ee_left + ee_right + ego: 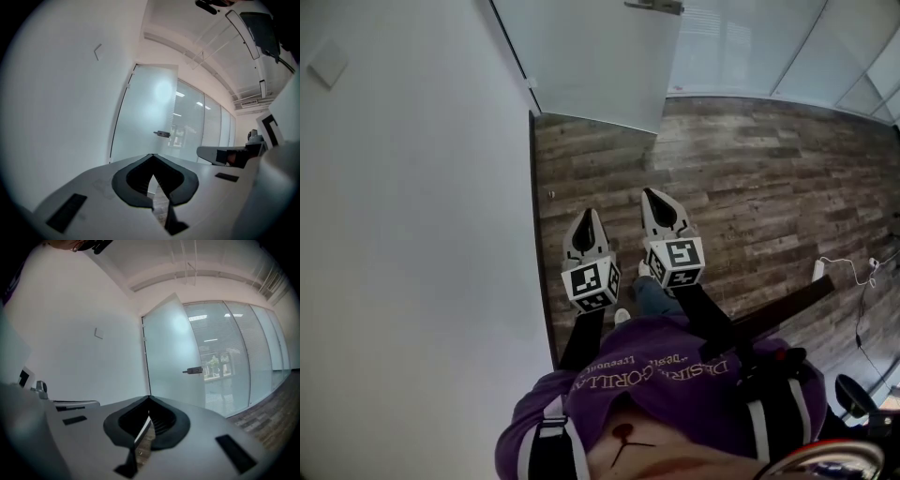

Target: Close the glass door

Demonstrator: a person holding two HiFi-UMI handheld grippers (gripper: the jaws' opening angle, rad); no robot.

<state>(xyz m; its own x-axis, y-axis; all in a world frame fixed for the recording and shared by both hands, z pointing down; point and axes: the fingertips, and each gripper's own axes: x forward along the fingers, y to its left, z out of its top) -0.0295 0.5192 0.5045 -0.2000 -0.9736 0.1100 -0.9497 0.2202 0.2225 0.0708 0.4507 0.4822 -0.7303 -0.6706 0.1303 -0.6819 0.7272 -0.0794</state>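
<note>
The closing has not begun, by the look of it. The frosted glass door (591, 56) stands ajar, swung off its frame at an angle, well ahead of both sets of fingertips and touched by neither. Its door handle (162, 134) sits ahead of and above the left tips, slightly to their right; in the right gripper view it lies ahead and to the right of the tips. What is left is the whole job: reach the door, get a contact on the handle or the panel edge, and swing it to the frame.

The left gripper (587, 217) has its fingers (93, 197) brought together, tips meeting with only wooden floor (750, 178) showing through the gap behind them; nothing is between them. The right gripper (656, 199) is the same: fingers (197, 437) closed tip to tip and empty. Both point roughly level toward the door, side by side, with the white wall (412, 234) close on the outer side of the left fingers.
</note>
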